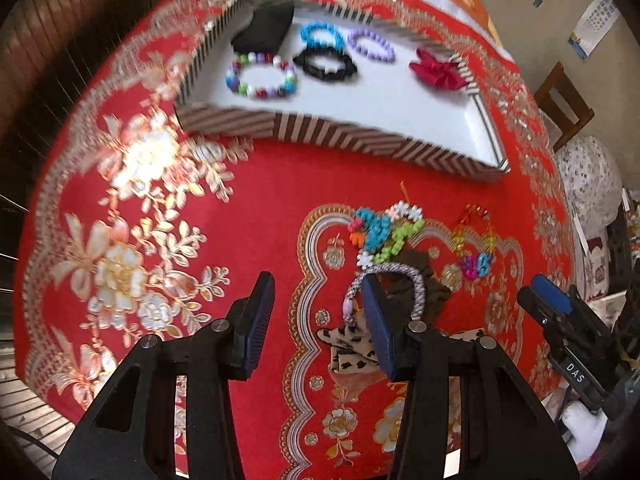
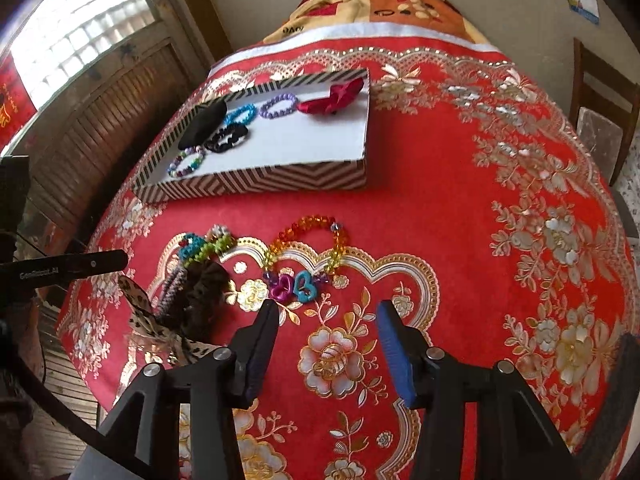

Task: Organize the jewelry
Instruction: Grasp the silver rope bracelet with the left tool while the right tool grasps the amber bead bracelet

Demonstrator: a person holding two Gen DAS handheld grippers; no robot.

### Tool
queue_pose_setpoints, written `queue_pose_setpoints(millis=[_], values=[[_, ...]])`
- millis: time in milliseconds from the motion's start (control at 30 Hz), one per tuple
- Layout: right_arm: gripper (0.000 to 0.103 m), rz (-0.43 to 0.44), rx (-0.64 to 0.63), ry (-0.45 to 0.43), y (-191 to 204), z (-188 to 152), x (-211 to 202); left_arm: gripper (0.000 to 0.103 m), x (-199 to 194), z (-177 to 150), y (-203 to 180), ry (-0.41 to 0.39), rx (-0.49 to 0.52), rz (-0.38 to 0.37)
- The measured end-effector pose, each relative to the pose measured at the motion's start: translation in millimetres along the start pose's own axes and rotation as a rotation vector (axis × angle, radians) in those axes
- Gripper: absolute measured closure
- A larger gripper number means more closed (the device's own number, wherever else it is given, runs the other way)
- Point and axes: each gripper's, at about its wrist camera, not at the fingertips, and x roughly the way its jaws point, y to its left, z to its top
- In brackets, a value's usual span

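A striped tray (image 1: 340,132) (image 2: 260,180) with a white floor holds a multicolour bead bracelet (image 1: 262,76), a blue bracelet (image 1: 320,34), a purple one (image 1: 372,44), a black scrunchie (image 1: 326,65), a black pouch (image 1: 264,26) and a red bow (image 1: 438,70). On the red cloth lies a pile: a teal and green beaded piece (image 1: 380,232), a silver braided ring (image 1: 416,280), a brown scrunchie (image 2: 204,288) and a leopard bow (image 1: 352,350). My left gripper (image 1: 316,284) is open just left of the pile. My right gripper (image 2: 328,308) is open, just short of a rainbow necklace (image 2: 308,240) with butterfly charms (image 2: 298,286).
The table wears a red cloth with gold flowers (image 2: 520,240), which falls away at the rounded edges. A patterned blanket (image 2: 380,4) lies beyond the far edge. A wooden chair (image 2: 600,104) stands at the right. Wooden shutters (image 2: 100,120) are on the left.
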Motion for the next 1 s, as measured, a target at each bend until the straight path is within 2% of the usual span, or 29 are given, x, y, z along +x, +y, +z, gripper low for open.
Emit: queue_pose_setpoints(millis=[233, 467, 633, 667, 700, 767, 800, 867, 1000], values=[[0.055, 0.012, -0.008, 0.024, 0, 5, 21, 0.059, 22, 6, -8, 0.075, 0.022, -0.079], [0.055, -0.016, -0.013, 0.027, -1, 30, 40, 0.059, 38, 7, -23, 0.119, 0.131, -0.031], [0.055, -0.042, -0.037, 0.044, 0, 40, 59, 0.059, 41, 9, -30, 0.107, 0.174, -0.011], [0.058, -0.046, -0.039, 0.047, -1, 40, 61, 0.059, 41, 9, -31, 0.103, 0.182, -0.006], [0.062, -0.053, -0.044, 0.049, -1, 40, 64, 0.065, 42, 8, -33, 0.097, 0.196, -0.003], [0.076, -0.074, -0.067, 0.034, 1, 40, 66, 0.08, 45, 9, -38, 0.081, 0.225, 0.021], [0.078, -0.086, -0.083, 0.028, 2, 40, 68, 0.092, 46, 9, -39, 0.078, 0.229, 0.028], [0.091, -0.096, -0.099, 0.015, 3, 41, 69, 0.094, 47, 11, -37, 0.076, 0.21, 0.012], [0.095, -0.066, -0.086, 0.015, -3, 44, 67, 0.096, 31, 16, -30, 0.034, 0.187, -0.016]])
